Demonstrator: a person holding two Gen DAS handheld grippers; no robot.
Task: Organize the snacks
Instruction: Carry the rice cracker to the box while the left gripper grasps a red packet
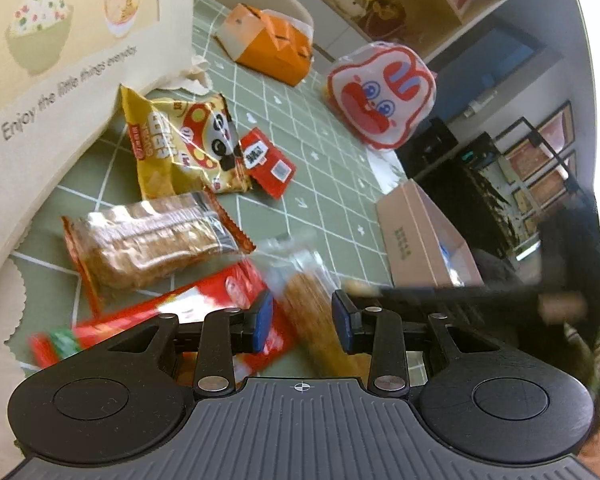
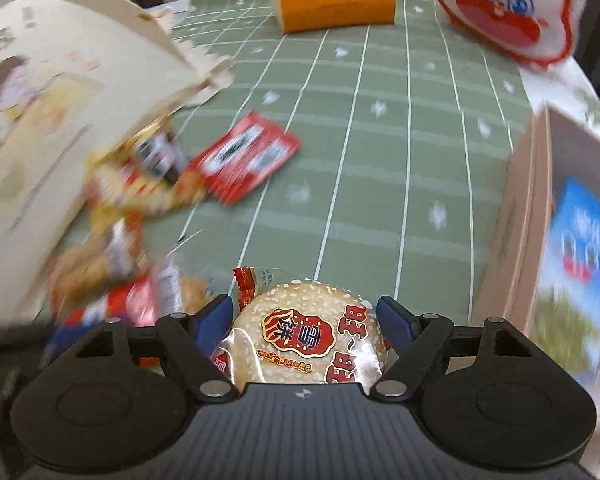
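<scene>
Green cloth with a white grid covers the counter [image 2: 380, 160], and snacks lie scattered over its left part beside a cream paper bag printed with bowls of food [image 1: 60, 80]. An orange tissue box [image 2: 332, 0] and a white pouch with a red cartoon face [image 2: 508, 12] stand at the far side; an open cardboard box [image 2: 532, 216] sits at the right edge.

In the right wrist view, the right claw [image 2: 305, 322] has a round sesame rice cracker in clear wrapping with red characters [image 2: 300, 332] between its blue pads. The jaws stand fairly wide, and the cracker fills nearly the whole gap; whether the pads press on it cannot be told.

In the left wrist view, the left claw [image 1: 302, 320] stands partly open above the pile, its pads apart from everything. Just beyond and between its fingertips lies a long clear packet of golden-brown biscuit [image 1: 312, 304], blurred. A red wrapper [image 1: 204, 300] lies under the left pad. Farther off are a clear pack of brown wafers [image 1: 152, 240], a yellow panda bag [image 1: 184, 144] and a small red sachet [image 1: 268, 162].
</scene>
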